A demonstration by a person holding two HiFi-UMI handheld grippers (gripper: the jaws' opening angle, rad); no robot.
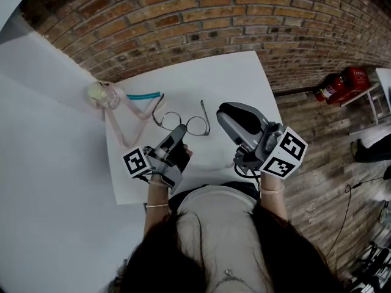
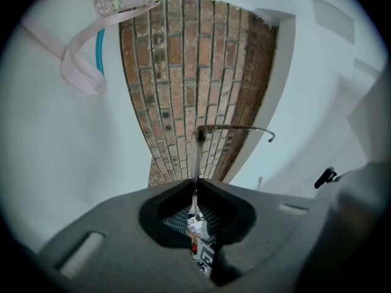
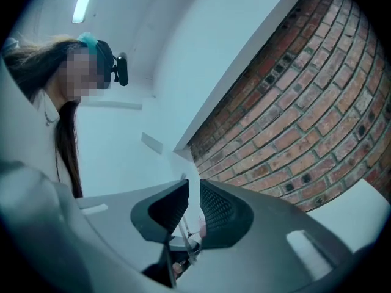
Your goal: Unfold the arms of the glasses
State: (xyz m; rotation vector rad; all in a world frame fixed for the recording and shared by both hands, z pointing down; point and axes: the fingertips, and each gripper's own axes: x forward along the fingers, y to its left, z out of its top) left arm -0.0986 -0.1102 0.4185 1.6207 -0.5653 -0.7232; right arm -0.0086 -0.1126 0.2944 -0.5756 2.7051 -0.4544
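Thin wire-framed glasses (image 1: 197,126) lie on the white table (image 1: 232,78) with both arms swung out from the lenses. My left gripper (image 1: 179,130) is shut on the frame's near rim by the left lens. In the left gripper view the wire frame (image 2: 235,127) rises out of the closed jaws of the left gripper (image 2: 195,185), and one arm runs off to the right. My right gripper (image 1: 225,112) hovers just right of the glasses, tilted upward. In the right gripper view, the right gripper (image 3: 193,191) has its jaws a narrow gap apart, holding nothing.
A small clear bottle (image 1: 101,93) with a pink strap and a teal tube (image 1: 143,95) lie at the table's far left. A brick wall stands behind the table. A red fire extinguisher (image 1: 341,84) lies on the wooden floor at the right.
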